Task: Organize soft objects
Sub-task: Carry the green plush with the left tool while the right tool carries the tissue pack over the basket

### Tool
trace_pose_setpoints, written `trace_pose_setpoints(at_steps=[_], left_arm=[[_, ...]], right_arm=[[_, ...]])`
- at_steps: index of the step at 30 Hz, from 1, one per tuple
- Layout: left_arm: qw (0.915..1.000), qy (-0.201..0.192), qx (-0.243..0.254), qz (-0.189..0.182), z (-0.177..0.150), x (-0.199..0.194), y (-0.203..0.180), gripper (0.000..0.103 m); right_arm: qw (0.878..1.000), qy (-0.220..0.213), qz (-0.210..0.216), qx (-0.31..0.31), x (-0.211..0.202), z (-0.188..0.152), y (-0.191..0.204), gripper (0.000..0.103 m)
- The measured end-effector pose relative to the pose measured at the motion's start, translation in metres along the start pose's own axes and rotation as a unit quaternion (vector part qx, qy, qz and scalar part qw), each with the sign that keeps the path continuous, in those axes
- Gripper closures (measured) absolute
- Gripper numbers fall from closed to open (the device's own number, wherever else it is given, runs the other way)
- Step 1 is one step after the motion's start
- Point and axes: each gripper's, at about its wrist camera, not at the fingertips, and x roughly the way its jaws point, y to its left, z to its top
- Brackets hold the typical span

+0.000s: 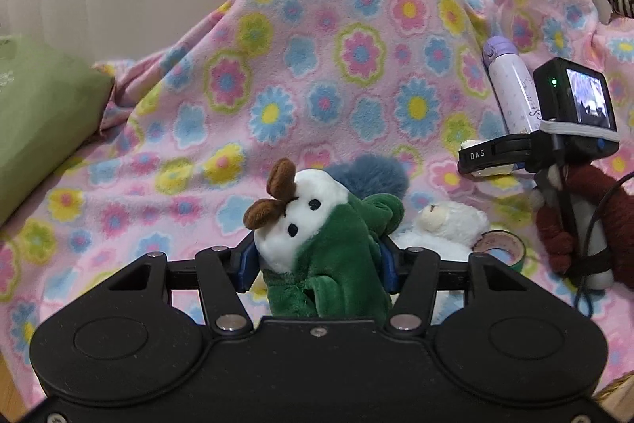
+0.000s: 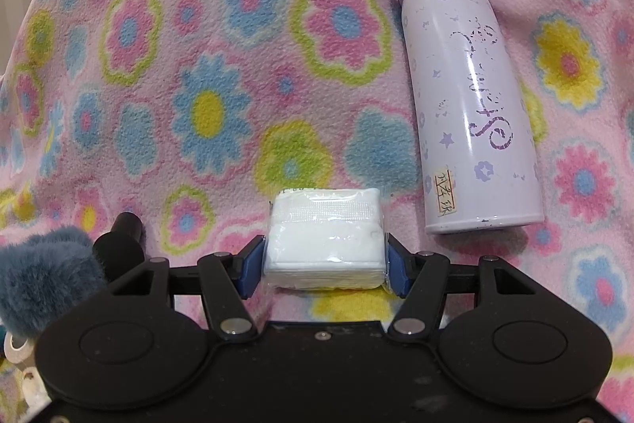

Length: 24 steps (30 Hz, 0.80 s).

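My left gripper (image 1: 317, 260) is shut on a green plush toy (image 1: 337, 264) with a white face and brown antlers, lifted a little above the flowered pink blanket (image 1: 277, 66). Behind it lie a blue furry plush (image 1: 372, 173) and a white teddy bear (image 1: 443, 224). My right gripper (image 2: 323, 256) is shut on a white tissue pack (image 2: 323, 236) in clear wrap, just over the blanket (image 2: 198, 66). In the left wrist view the right gripper (image 1: 481, 155) shows at the right with its camera screen lit. The blue furry plush (image 2: 43, 276) sits at the lower left of the right wrist view.
A lilac thermos bottle (image 2: 467, 94) lies on the blanket, also seen as a bottle (image 1: 511, 86) beside the right gripper. A green cushion (image 1: 43, 117) is at the left. A roll of tape (image 1: 501, 244) and a brown knitted toy (image 1: 586, 221) lie at the right.
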Motion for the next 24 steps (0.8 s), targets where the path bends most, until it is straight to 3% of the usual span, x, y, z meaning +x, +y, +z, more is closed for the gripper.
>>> trace_pose_setpoints(at_steps=[7,14,24], left_arm=[[0.9954,0.082,-0.049,-0.013,0.007,-0.002,0.001,0.049],[0.9926,0.1,-0.066,-0.019,0.007,-0.016,0.002,0.049],[0.982,0.144,-0.121,-0.02,-0.001,-0.033,0.009,0.049]], right_arm=[[1.0,-0.003,0.009,-0.02,-0.001,-0.002,0.007,0.043],[0.998,-0.007,0.039,-0.055,-0.006,-0.006,0.019,0.044],[0.996,0.017,0.014,-0.083,0.005,-0.006,0.031,0.044]])
